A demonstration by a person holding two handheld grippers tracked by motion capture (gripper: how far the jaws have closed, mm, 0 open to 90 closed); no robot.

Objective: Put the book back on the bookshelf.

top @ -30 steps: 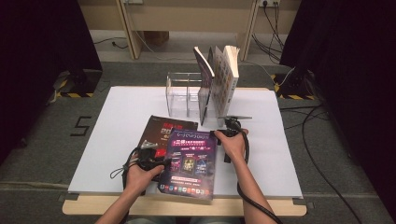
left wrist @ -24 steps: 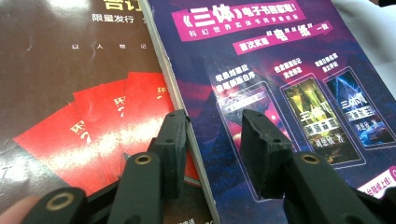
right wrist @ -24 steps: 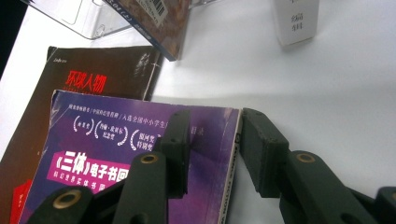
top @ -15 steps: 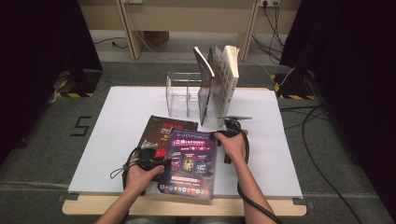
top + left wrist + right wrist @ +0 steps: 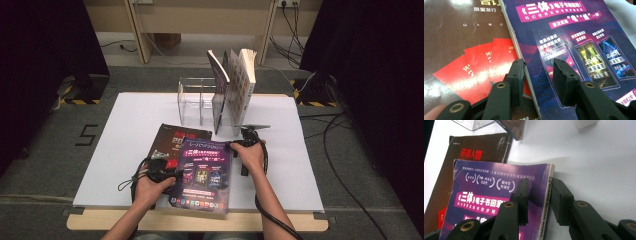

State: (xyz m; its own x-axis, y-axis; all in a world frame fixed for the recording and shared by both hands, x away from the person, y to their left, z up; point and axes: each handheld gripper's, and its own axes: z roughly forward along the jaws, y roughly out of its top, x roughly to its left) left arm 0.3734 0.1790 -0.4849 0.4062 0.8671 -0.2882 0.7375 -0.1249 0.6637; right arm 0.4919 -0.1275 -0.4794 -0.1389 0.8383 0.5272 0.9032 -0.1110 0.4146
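A purple magazine (image 5: 202, 172) lies flat on top of a dark brown one (image 5: 172, 140) on the white table (image 5: 125, 130). My left gripper (image 5: 161, 172) is at the purple magazine's left edge. In the left gripper view its jaws (image 5: 537, 63) stand apart astride that edge, one over the brown cover (image 5: 461, 37), one over the purple cover (image 5: 574, 37). My right gripper (image 5: 233, 145) is at the magazine's upper right. Its jaws (image 5: 539, 182) have just been closing and straddle the spine, one on the purple cover (image 5: 489, 195), the other beside the spine, with a gap left.
A clear acrylic book rack (image 5: 192, 100) stands at the table's far middle, with several upright books (image 5: 240, 85) leaning in its right part. The brown magazine's top (image 5: 479, 147) reaches toward the rack. Cables trail from both grippers over the front edge.
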